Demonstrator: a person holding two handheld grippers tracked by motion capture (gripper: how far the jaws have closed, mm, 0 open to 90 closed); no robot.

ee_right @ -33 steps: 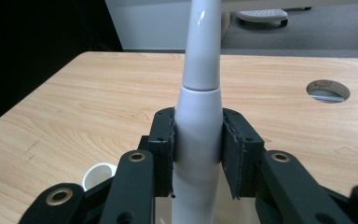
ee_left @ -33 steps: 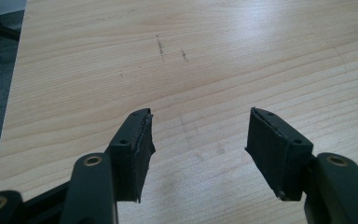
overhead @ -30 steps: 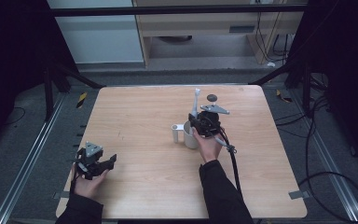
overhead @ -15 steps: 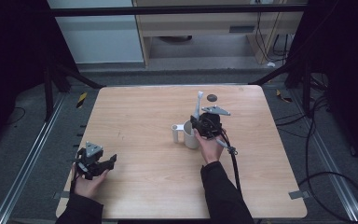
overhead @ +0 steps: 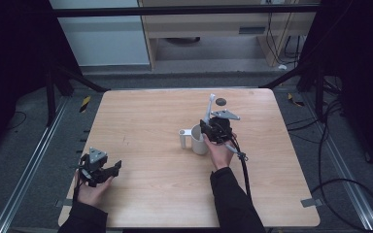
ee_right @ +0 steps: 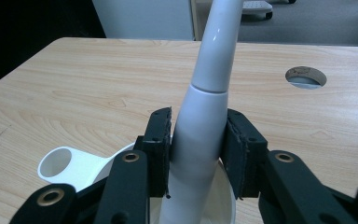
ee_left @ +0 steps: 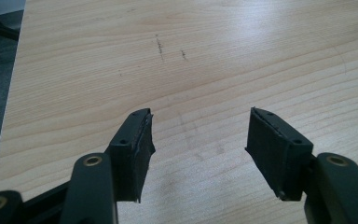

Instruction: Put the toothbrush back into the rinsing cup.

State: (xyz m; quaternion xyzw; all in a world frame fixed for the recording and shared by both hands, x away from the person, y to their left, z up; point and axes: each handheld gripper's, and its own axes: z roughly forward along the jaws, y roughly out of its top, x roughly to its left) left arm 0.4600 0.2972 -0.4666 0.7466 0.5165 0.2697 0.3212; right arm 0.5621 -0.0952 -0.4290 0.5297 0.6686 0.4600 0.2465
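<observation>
Right gripper view — right tongs [ee_right: 196,154] loosening around white handle [ee_right: 200,135] in cup [ee_right: 74,168]; early release could topple it. Left tongs [ee_left: 198,144] wide, empty.

You work at a pale, wood-grained rectangular surface [overhead: 141,121] with a round cable hole [overhead: 220,101] near its far edge. Grey carpeted floor [overhead: 349,145] surrounds it, with metal floor rails [overhead: 24,174] to your left. Beyond stands a beige wooden desk [overhead: 209,24] and a white cabinet panel [overhead: 102,39]; black curtains [overhead: 9,58] darken both sides.
</observation>
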